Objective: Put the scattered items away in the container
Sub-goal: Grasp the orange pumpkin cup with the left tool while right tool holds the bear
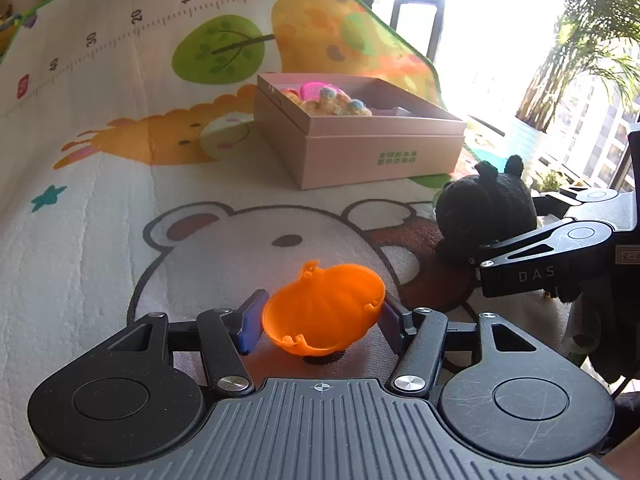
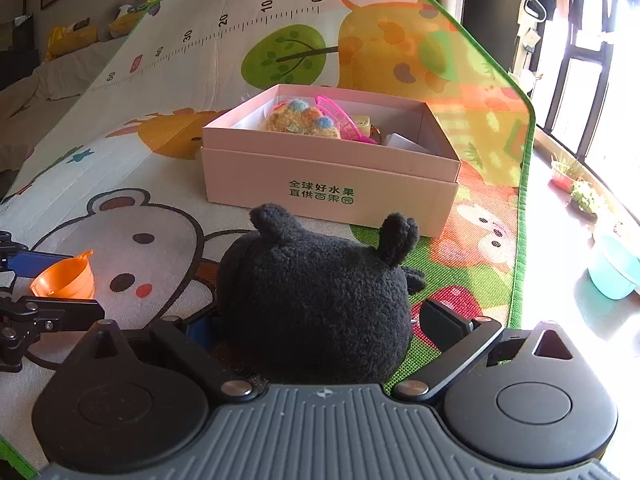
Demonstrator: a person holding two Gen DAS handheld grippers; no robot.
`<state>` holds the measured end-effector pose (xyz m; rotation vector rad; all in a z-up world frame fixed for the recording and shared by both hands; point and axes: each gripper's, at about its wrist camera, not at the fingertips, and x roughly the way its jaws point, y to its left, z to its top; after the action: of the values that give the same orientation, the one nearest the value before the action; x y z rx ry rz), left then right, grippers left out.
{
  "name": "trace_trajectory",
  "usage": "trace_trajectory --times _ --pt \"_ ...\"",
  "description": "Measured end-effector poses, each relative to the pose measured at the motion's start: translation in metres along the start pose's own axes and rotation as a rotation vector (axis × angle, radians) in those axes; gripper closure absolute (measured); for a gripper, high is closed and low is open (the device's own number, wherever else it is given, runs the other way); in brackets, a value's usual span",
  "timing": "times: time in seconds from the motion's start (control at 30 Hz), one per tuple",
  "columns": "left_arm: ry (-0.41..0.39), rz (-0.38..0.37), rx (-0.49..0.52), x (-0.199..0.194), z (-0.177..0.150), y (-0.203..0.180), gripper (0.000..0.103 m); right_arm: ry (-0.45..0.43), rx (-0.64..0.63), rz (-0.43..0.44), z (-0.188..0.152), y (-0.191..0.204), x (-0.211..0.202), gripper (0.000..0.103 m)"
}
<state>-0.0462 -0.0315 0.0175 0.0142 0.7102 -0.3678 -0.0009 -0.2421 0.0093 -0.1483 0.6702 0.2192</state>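
- The orange cup (image 1: 324,312) is a ribbed plastic half-shell with small clips on its rim; it sits between the blue pads of the left gripper (image 1: 320,322), both pads touching its sides, so the fingers are clamped on it.
- It lies tilted, its open mouth turned up and toward the camera, its wider axis running across from pad to pad. Whether its base touches the play mat (image 1: 100,240) cannot be told; a dark shadow sits right under it.
- In the right wrist view the cup shows only at the far left edge, partly cut off by the left gripper's fingers.
- The black plush toy (image 2: 316,300), round with two small ears pointing up, sits between the fingers of the right gripper (image 2: 312,328).
- The right pad stands just clear of the plush; the left pad is mostly hidden behind it, so contact there cannot be made out. These fingers are spread wide.
- The plush's underside and front are hidden.
- Both grippers point forward and downward toward the pink box (image 2: 332,184), which stands open on the mat beyond the plush.
- Inside it lie a fuzzy yellow toy with blue dots (image 2: 300,120) and a pink plastic piece (image 2: 340,116); further contents are hard to make out.
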Motion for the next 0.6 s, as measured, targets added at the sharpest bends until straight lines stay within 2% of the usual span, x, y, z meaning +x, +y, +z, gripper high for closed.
trace_trajectory --times 0.1,0.3,0.6 --pt "-0.003 -0.002 0.001 -0.002 -0.002 0.0 0.04 -0.01 0.011 0.002 0.001 -0.002 -0.01 0.021" --pt "-0.016 -0.014 0.014 -0.008 -0.002 -0.004 0.04 -0.043 -0.011 0.019 -0.002 -0.003 -0.041 0.021" --pt "-0.051 -0.032 0.088 -0.019 0.005 -0.023 0.04 -0.08 -0.051 0.04 -0.006 -0.009 -0.081 0.021"
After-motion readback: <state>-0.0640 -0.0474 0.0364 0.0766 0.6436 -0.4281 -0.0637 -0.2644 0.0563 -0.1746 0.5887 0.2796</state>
